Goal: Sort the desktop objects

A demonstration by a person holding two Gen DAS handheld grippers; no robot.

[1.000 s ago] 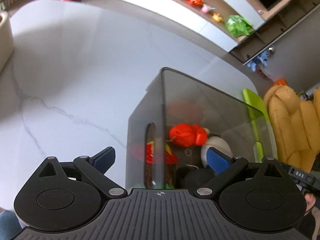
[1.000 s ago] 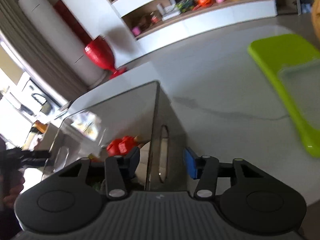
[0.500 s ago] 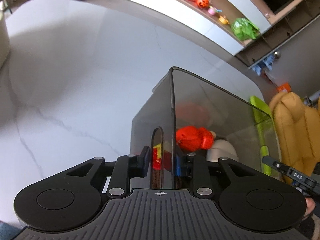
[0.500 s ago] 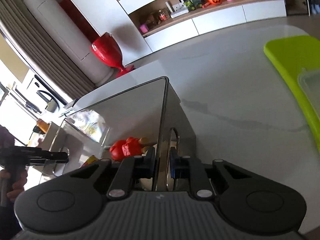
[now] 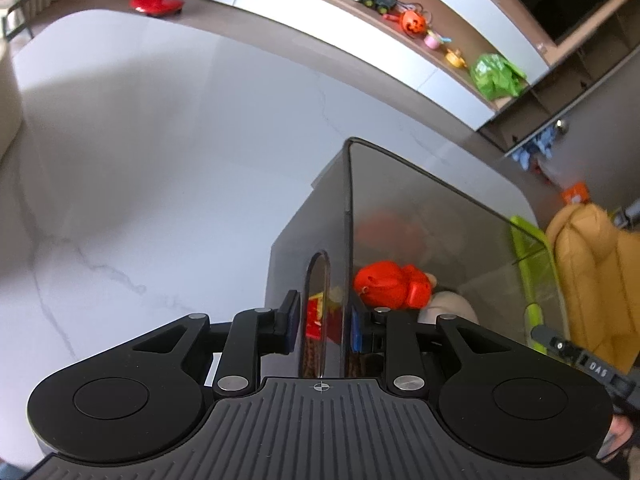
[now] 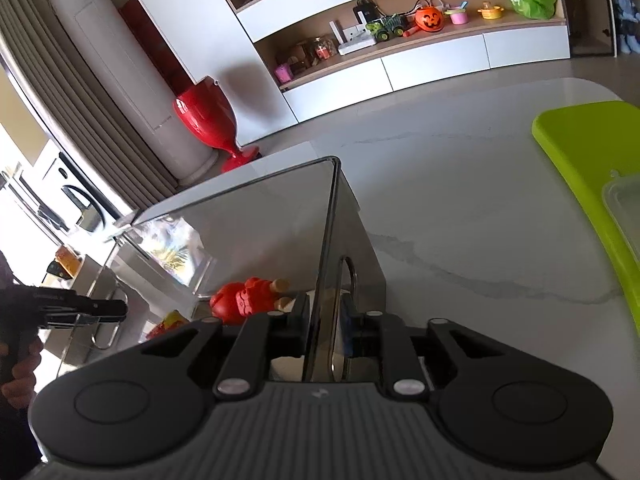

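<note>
A smoky see-through box (image 5: 292,240) stands on the white marble table (image 5: 160,160). Inside lie a red toy figure (image 5: 384,284), a white round thing (image 5: 452,308) and a red-and-yellow item (image 5: 316,316). My left gripper (image 5: 324,320) straddles one end wall at its handle slot, one pad outside and one inside. Its jaws are opening slightly, with the wall still pinched between the pads. My right gripper (image 6: 326,316) clamps the opposite end wall of the box (image 6: 260,232) the same way, also easing open. The red toy figure (image 6: 240,300) shows there too.
A lime green tray (image 6: 580,152) with a clear lidded container (image 6: 624,208) lies to the right. A yellow cushioned seat (image 5: 592,272) stands past the table edge. A red vase (image 6: 204,120) and a toy shelf (image 6: 420,28) are far behind. A hand (image 6: 16,360) holds the other gripper.
A second ago both grippers stood wide open astride the box's end walls. Both have since closed onto those walls, and both views have tipped slightly upward.
</note>
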